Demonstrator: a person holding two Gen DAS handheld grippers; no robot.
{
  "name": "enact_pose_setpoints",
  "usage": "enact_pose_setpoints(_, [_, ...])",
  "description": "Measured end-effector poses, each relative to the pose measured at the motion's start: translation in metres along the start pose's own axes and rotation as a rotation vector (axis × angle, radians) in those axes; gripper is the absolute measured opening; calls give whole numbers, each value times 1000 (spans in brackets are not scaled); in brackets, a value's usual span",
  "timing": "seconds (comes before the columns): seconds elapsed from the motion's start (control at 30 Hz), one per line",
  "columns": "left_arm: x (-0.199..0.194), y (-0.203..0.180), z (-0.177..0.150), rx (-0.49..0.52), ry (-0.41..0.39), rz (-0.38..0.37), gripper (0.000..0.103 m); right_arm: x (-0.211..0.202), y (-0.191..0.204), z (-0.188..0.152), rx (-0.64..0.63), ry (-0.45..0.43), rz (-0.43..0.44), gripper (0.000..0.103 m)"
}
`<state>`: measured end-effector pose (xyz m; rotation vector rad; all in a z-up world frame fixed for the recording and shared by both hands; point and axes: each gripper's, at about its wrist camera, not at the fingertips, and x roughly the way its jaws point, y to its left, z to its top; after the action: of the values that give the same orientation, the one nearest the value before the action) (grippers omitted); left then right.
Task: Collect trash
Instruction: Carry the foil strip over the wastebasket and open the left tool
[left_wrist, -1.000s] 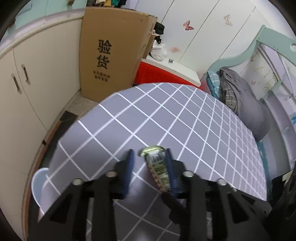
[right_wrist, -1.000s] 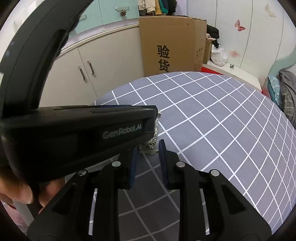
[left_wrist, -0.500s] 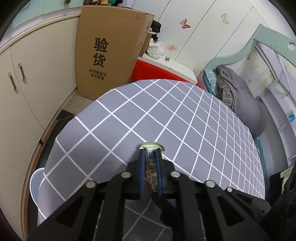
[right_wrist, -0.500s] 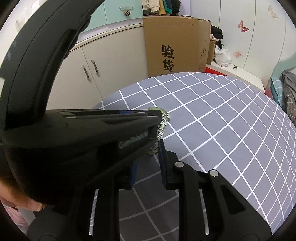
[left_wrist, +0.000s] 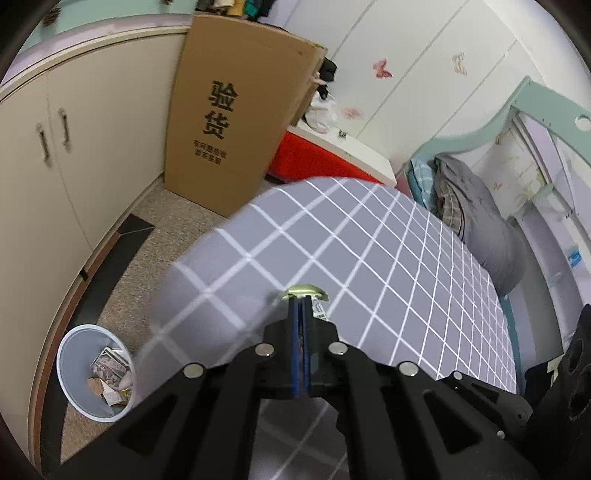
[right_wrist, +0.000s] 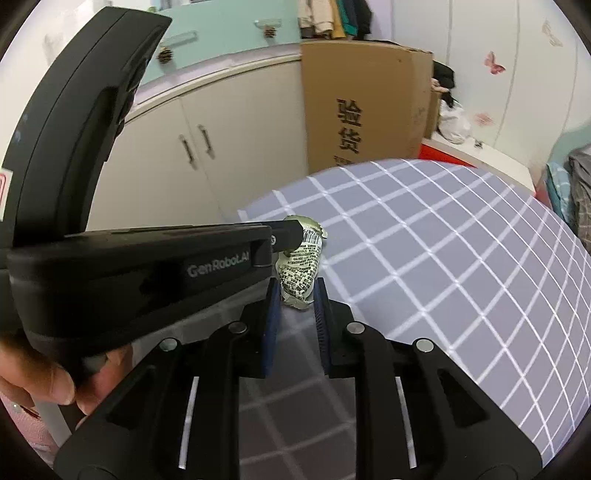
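Observation:
A crumpled green and white snack wrapper (left_wrist: 305, 292) is pinched between the blue pads of my left gripper (left_wrist: 300, 308), which is shut on it above the near corner of the grey checked bed (left_wrist: 369, 254). In the right wrist view the left gripper (right_wrist: 291, 236) reaches in from the left. The wrapper (right_wrist: 301, 266) hangs down from its tip. My right gripper (right_wrist: 295, 297) sits just below, with a narrow gap between its jaws. The wrapper's lower end dangles at that gap and the pads do not press it. A pale blue waste bin (left_wrist: 72, 350) holding scraps stands on the floor at lower left.
A tall cardboard box (left_wrist: 229, 122) leans against cream cupboards (left_wrist: 74, 147). Behind the bed corner is a red box with a white top (left_wrist: 314, 162). Grey bedding (left_wrist: 480, 221) is piled at the bed's far side. A person's hand (right_wrist: 37, 380) grips the left gripper's handle.
The left gripper's jaws closed on the wrapper and carried it left toward the bed's edge, bringing the bin into view. The right gripper shifted along with it.

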<state>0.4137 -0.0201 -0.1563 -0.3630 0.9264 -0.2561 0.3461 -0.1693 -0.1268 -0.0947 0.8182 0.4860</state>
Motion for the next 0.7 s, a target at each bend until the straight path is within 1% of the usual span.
enact_pose_setpoints(0.13, [-32, 31, 0, -20, -33, 9, 1, -2, 37, 8, -38, -9, 31, 19])
enact_pose_setpoints(0.17, [-40, 41, 0, -26, -42, 15, 1, -1, 52, 11, -46, -12, 50, 19])
enact_pose_setpoints(0.27, [-68, 75, -3, -54, -69, 47, 1, 7, 87, 17, -70, -10, 95, 19])
enact_pose_setpoints(0.37, [-93, 119, -12, -99, -85, 85, 1, 19, 130, 20, -108, 4, 131, 19])
enact_pose_setpoints(0.43, [-103, 143, -16, -129, -89, 99, 1, 31, 159, 20, -133, 22, 158, 19])
enact_pose_setpoints(0.57, [-116, 192, -28, -196, -79, 127, 1, 54, 202, 19, -170, 63, 197, 19])
enact_pose_setpoints(0.63, [-119, 217, -35, -225, -66, 146, 1, 67, 219, 16, -175, 87, 216, 19])
enact_pose_setpoints(0.7, [-118, 235, -40, -249, -57, 156, 2, 81, 232, 12, -170, 109, 238, 19])
